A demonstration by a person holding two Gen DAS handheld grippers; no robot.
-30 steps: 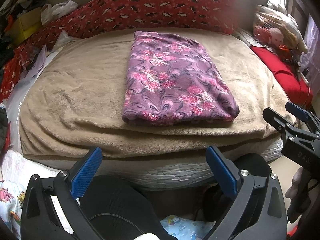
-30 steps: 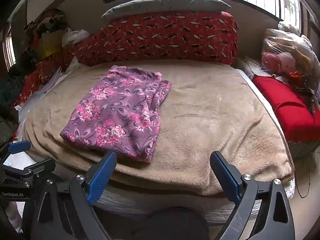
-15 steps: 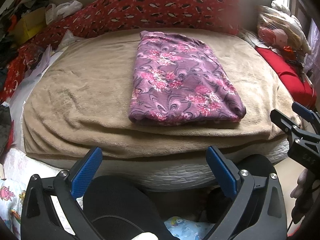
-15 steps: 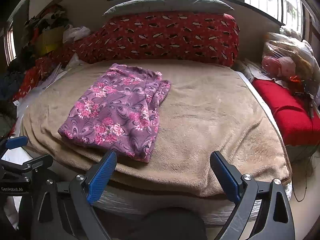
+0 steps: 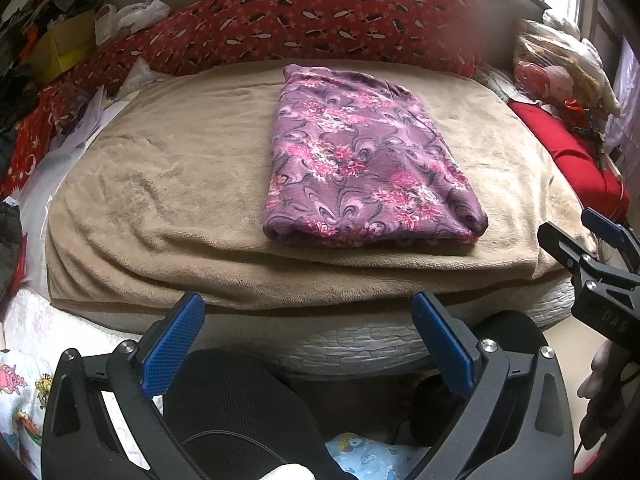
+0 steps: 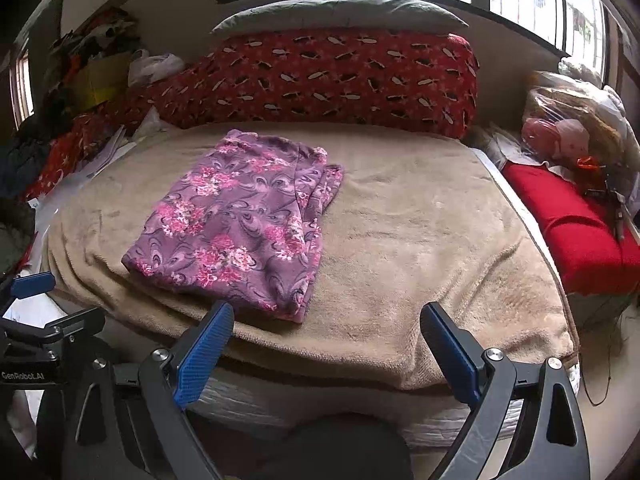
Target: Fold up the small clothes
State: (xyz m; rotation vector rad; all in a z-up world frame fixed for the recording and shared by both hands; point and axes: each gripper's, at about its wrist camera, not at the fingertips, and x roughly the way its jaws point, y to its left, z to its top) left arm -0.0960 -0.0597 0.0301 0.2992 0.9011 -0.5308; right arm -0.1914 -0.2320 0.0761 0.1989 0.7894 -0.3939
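A purple floral garment (image 5: 360, 160) lies folded into a rectangle on the beige blanket (image 5: 168, 184) that covers the bed; it also shows in the right wrist view (image 6: 244, 224). My left gripper (image 5: 308, 340) is open and empty, held off the bed's near edge, short of the garment. My right gripper (image 6: 326, 354) is open and empty, also off the near edge, to the right of the garment. The right gripper shows at the right edge of the left wrist view (image 5: 588, 248), and the left gripper at the left edge of the right wrist view (image 6: 36, 312).
A long red patterned pillow (image 6: 320, 80) with a grey pillow (image 6: 340, 12) on top lines the far side. A red cushion (image 6: 576, 232) and bagged items (image 6: 568, 120) lie at the right. Papers and clutter (image 5: 80, 112) sit at the left. A dark rounded object (image 5: 240, 408) is below the left gripper.
Both views have shifted slightly, so the garment sits a little further right in the left wrist view. Both grippers stay open and empty; the garment has not moved on the blanket.
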